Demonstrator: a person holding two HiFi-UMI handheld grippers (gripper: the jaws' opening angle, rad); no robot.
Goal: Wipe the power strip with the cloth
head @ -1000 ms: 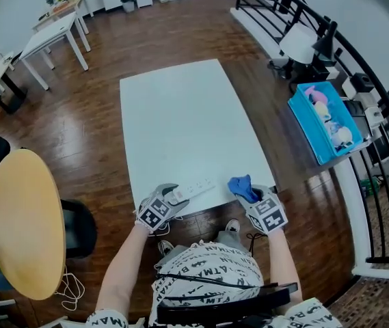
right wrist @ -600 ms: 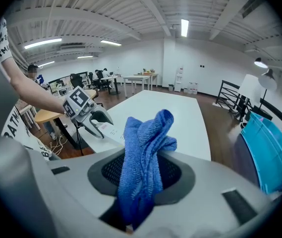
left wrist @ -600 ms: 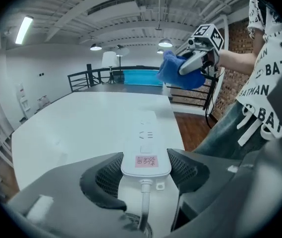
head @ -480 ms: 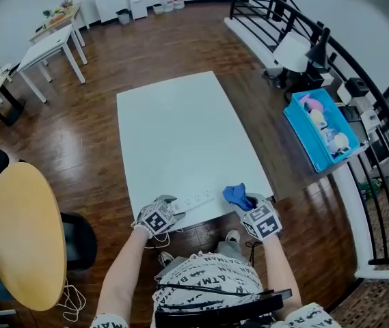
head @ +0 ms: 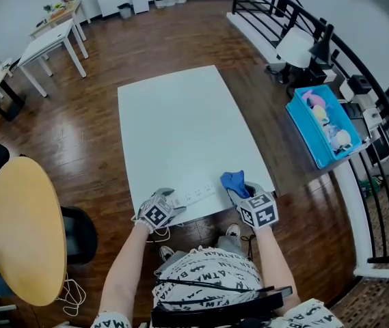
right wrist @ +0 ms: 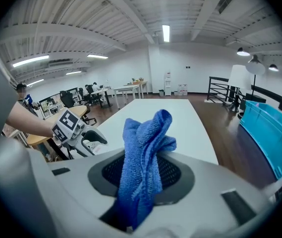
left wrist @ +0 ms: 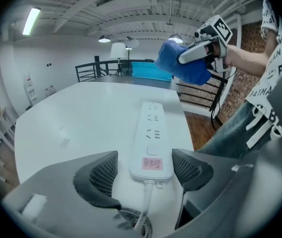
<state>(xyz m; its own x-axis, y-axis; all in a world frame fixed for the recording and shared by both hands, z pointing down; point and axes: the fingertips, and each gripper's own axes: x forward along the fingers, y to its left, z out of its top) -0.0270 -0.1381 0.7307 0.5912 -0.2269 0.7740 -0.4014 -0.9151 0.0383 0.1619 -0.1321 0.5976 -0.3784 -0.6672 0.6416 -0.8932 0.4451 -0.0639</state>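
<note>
White table [head: 173,115], near edge: a power strip [head: 194,195] lies between two tongs.
Slim and white, it lies flat along that edge, cord end toward the left tongs [head: 171,199], whose jaws are opening on either side of it, pads clear. Only the left gripper view shows its pink label [left wrist: 152,163]. Beyond its far end, the right tongs [head: 240,188] pinch a blue cloth [head: 234,180].

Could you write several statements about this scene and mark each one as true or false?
1. The right gripper holds a blue cloth. True.
2. The cloth rests on the power strip. False: it is held raised, clear of the power strip.
3. The fingers of the left gripper clamp the power strip. False: they are opening, with its cord end between them, untouched.
4. The power strip lies on the white table. True.
</note>
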